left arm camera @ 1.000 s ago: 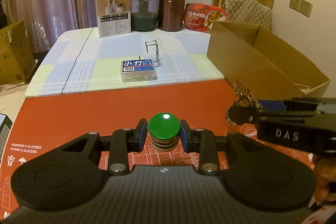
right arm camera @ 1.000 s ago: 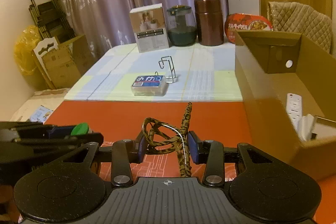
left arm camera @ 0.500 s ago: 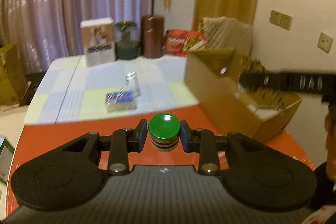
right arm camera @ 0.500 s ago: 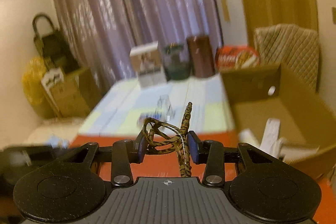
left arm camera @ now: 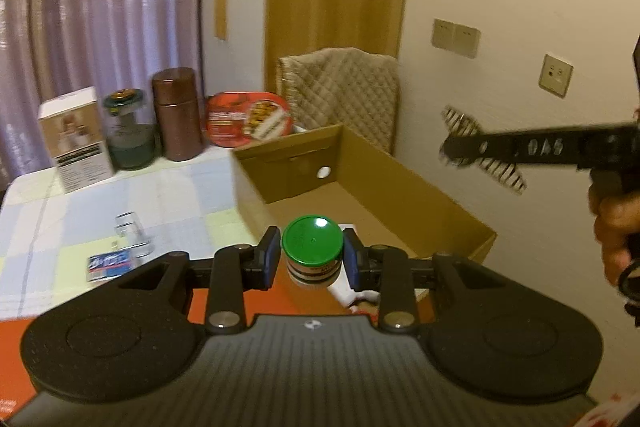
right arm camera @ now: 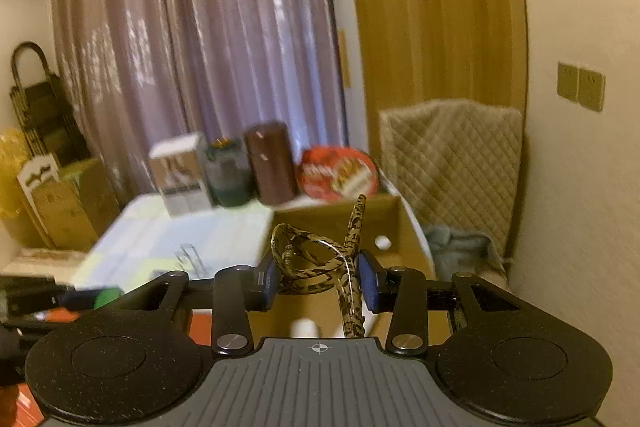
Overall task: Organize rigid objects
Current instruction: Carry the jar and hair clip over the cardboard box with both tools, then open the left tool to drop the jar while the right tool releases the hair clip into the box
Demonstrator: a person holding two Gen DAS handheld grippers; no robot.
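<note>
Checked cloth and orange mat on the desk [left arm camera: 48,227] before purple curtains, open cardboard box [left arm camera: 404,187] contents blurred, left gripper [left arm camera: 311,258] clamped on the green-lidded jar [left arm camera: 313,239] above the box's near end, right gripper [right arm camera: 318,277] pinching patterned glasses [right arm camera: 320,259] over it.

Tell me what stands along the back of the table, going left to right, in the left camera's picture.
White box → dark green glass jar → brown canister → red food tub → quilted chair back, which is behind the table's edge.
</note>
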